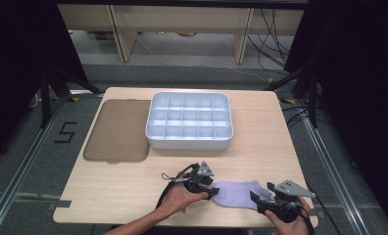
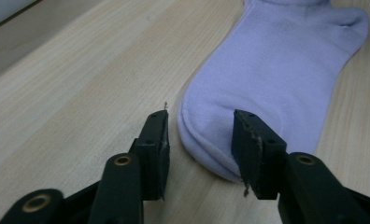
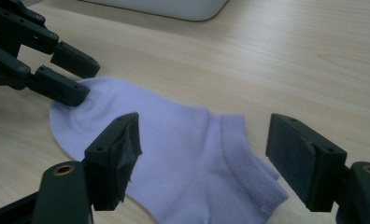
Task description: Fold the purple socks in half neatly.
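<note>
A lilac ankle sock (image 1: 238, 194) lies flat on the table (image 1: 109, 186), in front of the white compartment tray (image 1: 189, 121). The left hand-held gripper (image 2: 199, 135) straddles the sock's toe, jaws apart and not pressing it. The right hand-held gripper (image 3: 202, 149) stands spread wide over the sock's cuff end. A brown translucent lid (image 1: 117, 130) rests just left of the tray.

- You have a white compartment tray (image 1: 189, 142) sitting at the middle of the far half of the wooden table (image 1: 109, 196).
- You see a brown translucent lid (image 1: 117, 129) lying flat just left of it.
</note>
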The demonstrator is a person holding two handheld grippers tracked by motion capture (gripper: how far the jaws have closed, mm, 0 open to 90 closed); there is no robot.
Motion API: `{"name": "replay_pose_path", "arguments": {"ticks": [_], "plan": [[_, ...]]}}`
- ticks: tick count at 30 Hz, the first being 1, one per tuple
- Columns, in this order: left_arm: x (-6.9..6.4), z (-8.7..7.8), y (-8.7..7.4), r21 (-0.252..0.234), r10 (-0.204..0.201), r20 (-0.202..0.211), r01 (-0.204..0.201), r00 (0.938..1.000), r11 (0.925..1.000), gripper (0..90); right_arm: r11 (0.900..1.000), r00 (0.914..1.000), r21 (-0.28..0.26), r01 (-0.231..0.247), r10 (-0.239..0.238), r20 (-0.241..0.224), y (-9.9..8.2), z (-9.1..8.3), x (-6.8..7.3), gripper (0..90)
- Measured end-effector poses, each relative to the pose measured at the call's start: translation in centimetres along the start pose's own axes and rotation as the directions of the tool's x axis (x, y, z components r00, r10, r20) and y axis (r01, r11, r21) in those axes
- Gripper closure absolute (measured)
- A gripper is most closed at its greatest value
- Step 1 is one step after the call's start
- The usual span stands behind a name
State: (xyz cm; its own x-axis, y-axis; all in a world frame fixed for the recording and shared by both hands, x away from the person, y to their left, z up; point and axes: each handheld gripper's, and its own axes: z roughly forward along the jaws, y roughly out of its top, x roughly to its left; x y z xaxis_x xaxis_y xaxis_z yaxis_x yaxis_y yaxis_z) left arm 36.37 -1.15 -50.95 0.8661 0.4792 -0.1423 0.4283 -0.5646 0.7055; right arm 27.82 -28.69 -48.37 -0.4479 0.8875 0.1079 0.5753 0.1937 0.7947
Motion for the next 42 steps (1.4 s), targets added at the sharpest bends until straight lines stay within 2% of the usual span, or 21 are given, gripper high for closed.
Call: {"name": "replay_pose_path", "arguments": {"ticks": [2, 5, 6, 8, 9, 11, 12, 17, 20, 24, 25, 26, 27, 32, 34, 35, 36, 38, 40, 41, 42], "plan": [[-0.3, 0.1, 0.1, -0.009, -0.005, -0.006, 0.005, 1.0, 1.0, 59.2, 1.0, 1.0, -0.001, 0.005, -0.005, 0.0, 0.0, 0.0, 0.0, 27.4], [-0.6, 0.3, 0.1, -0.006, 0.02, -0.019, -0.02, 0.9996, 0.9998, 65.7, 1.0, 1.0, 0.0, 0.001, -0.001, 0.0, 0.0, 0.0, 0.0, 27.4], [-0.8, 0.3, 0.1, -0.008, 0.044, -0.02, -0.044, 0.9988, 0.999, 71.9, 1.0, 1.0, -0.002, 0.007, -0.007, 0.0, 0.0, 0.0, 0.0, 27.4], [-0.9, 0.3, 0.2, -0.013, 0.05, -0.027, -0.051, 0.9984, 0.9986, 78.4, 1.0, 1.0, 0.0, 0.002, -0.002, 0.004, 0.0, -0.1, 0.1, 27.4], [-0.7, 0.1, 0.2, 0.004, 0.08, -0.023, -0.08, 0.9965, 0.9968, 81.1, 0.9999, 0.9999, -0.005, 0.01, -0.01, -0.001, 0.0, 0.0, 0.0, 27.4], [-0.7, 0.1, 0.2, -0.01, 0.074, -0.016, -0.074, 0.9972, 0.9972, 85.1, 0.9999, 0.9999, -0.003, 0.012, -0.012, -0.002, 0.0, 0.0, 0.0, 27.4], [-0.8, 0.1, 0.2, -0.022, 0.064, -0.018, -0.065, 0.9978, 0.9977, 85.8, 0.9999, 0.9999, -0.001, 0.014, -0.014, -0.003, 0.0, 0.0, 0.0, 27.5], [-0.8, -0.4, 0.1, -0.005, 0.084, -0.01, -0.084, 0.9964, 0.9964, 87.0, 0.9999, 0.9999, -0.005, 0.014, -0.014, -0.001, 0.0, 0.0, 0.0, 27.6], [-0.7, -0.8, 0.1, -0.025, 0.098, -0.011, -0.098, 0.9951, 0.9948, 87.3, 0.9999, 0.9998, -0.006, 0.015, -0.015, -0.014, 0.1, 0.0, 0.1, 27.8], [-0.6, -1.2, 0.1, -0.038, 0.08, -0.008, -0.081, 0.9967, 0.996, 87.4, 0.9992, 0.9992, -0.01, 0.039, -0.039, -0.008, 0.1, 0.0, 0.1, 28.1], [-0.5, -1.5, 0.1, -0.035, 0.092, -0.005, -0.093, 0.9957, 0.9951, 87.4, 1.0, 0.9998, 0.005, -0.008, 0.008, -0.015, 0.1, -0.1, 0.5, 28.3], [-0.5, -1.5, 0.1, -0.035, 0.092, -0.005, -0.093, 0.9957, 0.9951, 87.4, 1.0, 0.9998, 0.005, -0.008, 0.008, -0.015, 0.1, -0.1, 0.5, 28.3], [-0.4, -1.6, 0.0, -0.037, 0.091, -0.004, -0.091, 0.9959, 0.9952, 87.4, 0.9998, 0.9996, -0.006, 0.019, -0.019, -0.019, 0.2, 0.0, 0.3, 28.4], [-0.1, -2.4, -0.1, -0.046, 0.081, -0.009, -0.081, 0.9967, 0.9956, 87.4, 0.9997, 0.9991, -0.007, 0.023, -0.023, -0.035, 0.2, 0.1, 0.4, 28.9], [-0.1, -2.7, -0.3, -0.049, 0.072, -0.018, -0.072, 0.9973, 0.9962, 87.4, 1.0, 0.9985, -0.002, 0.006, -0.006, -0.054, 0.3, 0.1, 0.8, 31.8], [0.1, -2.9, -0.3, -0.046, 0.09, -0.015, -0.091, 0.9958, 0.9948, 87.4, 1.0, 0.9985, -0.002, 0.006, -0.006, -0.054, 0.3, 0.1, 0.8, 31.8], [0.0, -2.9, -0.4, -0.059, 0.063, -0.015, -0.064, 0.9979, 0.9963, 87.5, 0.9995, 0.9973, -0.015, 0.027, -0.028, -0.068, 0.4, 0.2, 0.8, 31.9], [0.2, -3.1, -0.6, -0.058, 0.07, -0.014, -0.071, 0.9974, 0.9958, 87.4, 0.999, 0.996, -0.015, 0.042, -0.043, -0.078, 0.5, 0.3, 1.1, 34.5], [0.3, -3.3, -0.9, -0.059, 0.061, -0.012, -0.062, 0.9981, 0.9963, 87.4, 0.9997, 0.9948, -0.004, 0.026, -0.026, -0.099, 0.6, 0.4, 1.6, 36.8], [0.6, -3.6, -1.1, -0.053, 0.071, -0.012, -0.071, 0.9974, 0.996, 87.4, 0.9981, 0.9901, -0.021, 0.057, -0.06, -0.127, 0.7, 0.6, 1.6, 40.6], [0.5, -3.7, -1.1, -0.059, 0.055, -0.016, -0.056, 0.9983, 0.9967, 87.5, 0.9983, 0.9901, -0.001, 0.058, -0.058, -0.127, 0.8, 0.5, 1.7, 42.0]]}}
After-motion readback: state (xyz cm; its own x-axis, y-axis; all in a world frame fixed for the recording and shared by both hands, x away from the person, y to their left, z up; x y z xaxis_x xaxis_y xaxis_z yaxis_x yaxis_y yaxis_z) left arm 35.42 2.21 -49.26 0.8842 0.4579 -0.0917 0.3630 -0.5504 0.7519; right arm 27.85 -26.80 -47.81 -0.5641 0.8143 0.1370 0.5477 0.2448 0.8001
